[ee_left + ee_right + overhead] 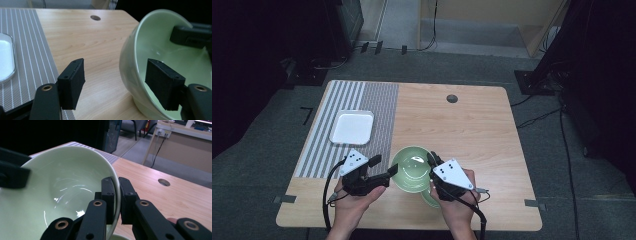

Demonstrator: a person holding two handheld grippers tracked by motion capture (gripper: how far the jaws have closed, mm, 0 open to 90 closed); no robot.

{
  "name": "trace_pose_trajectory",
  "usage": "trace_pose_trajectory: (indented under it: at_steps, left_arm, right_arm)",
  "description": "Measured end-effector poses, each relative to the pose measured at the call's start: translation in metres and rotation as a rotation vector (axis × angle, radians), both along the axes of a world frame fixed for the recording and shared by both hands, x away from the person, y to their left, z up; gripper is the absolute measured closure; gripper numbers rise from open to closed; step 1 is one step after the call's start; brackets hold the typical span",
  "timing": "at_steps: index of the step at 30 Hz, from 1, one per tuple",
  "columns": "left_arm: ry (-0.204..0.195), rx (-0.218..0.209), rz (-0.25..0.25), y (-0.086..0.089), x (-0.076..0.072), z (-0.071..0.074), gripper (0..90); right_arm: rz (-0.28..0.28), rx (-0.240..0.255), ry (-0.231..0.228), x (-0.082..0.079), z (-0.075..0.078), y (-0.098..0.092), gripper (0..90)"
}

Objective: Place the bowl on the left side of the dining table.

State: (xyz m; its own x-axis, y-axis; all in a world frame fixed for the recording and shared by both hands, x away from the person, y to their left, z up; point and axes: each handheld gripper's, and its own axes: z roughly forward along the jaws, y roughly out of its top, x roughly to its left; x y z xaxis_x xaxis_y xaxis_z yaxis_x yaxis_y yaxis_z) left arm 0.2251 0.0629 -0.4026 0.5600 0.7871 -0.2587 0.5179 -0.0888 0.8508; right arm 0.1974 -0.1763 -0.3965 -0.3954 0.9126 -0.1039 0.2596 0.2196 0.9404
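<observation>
Green bowl (411,167), glossy and seemingly ceramic, sits tilted near the front edge of the wooden table (472,130), another green piece peeking out beneath it. The right gripper (117,200) is clamped on its rim, one jaw inside and one outside, while the left gripper (120,85) stands wide, straddling the opposite rim without closing. It is probably rigid, slick and breakable, so the rim seems the best hold; farther off, a white tray (352,127) rests on a striped mat (379,117).
</observation>
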Motion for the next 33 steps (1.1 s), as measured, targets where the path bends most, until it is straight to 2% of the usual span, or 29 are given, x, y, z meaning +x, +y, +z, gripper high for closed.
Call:
trace_pose_trajectory:
  at_steps: [3,4,10,12,14,15,22,24,27,30,33]
  left_arm:
    - [0.013,-0.002,-0.001,0.002,0.001,-0.001,42.5]
    - [0.012,0.005,-0.002,0.002,0.0,-0.001,49.2]
    - [0.033,0.03,-0.01,-0.001,0.002,-0.004,61.6]
    - [0.034,0.052,0.012,0.0,0.002,-0.005,69.9]
    - [0.029,0.041,0.023,0.004,0.003,-0.005,79.5]
    - [0.021,0.06,0.028,0.005,0.003,-0.004,81.2]
    - [-0.017,0.101,0.04,0.013,0.007,-0.007,84.8]
    - [-0.042,0.113,0.043,0.016,0.007,-0.006,84.9]
    - [-0.06,0.108,0.039,0.022,0.007,-0.006,84.7]
    - [-0.059,0.08,0.018,0.028,0.01,-0.007,84.7]
    - [-0.065,0.08,0.02,0.03,0.011,-0.008,84.7]
  right_arm:
    - [0.002,-0.01,-0.013,-0.001,0.002,0.006,85.0]
    - [0.003,-0.023,-0.018,-0.001,0.001,0.011,85.0]
    - [0.016,-0.02,-0.027,-0.004,0.0,0.024,85.0]
    - [0.019,-0.026,-0.039,-0.006,0.0,0.029,85.0]
    - [0.024,-0.023,-0.049,-0.007,0.0,0.034,85.0]
    - [0.022,-0.026,-0.05,-0.008,0.0,0.037,85.0]
    - [0.002,-0.052,-0.066,-0.011,-0.005,0.051,85.2]
    - [-0.009,-0.06,-0.072,-0.011,-0.007,0.056,85.5]
    - [-0.018,-0.041,-0.062,-0.011,-0.01,0.061,85.6]
    - [-0.002,-0.013,-0.04,-0.011,-0.007,0.061,83.1]
    - [0.015,0.016,-0.026,-0.012,-0.002,0.056,74.2]
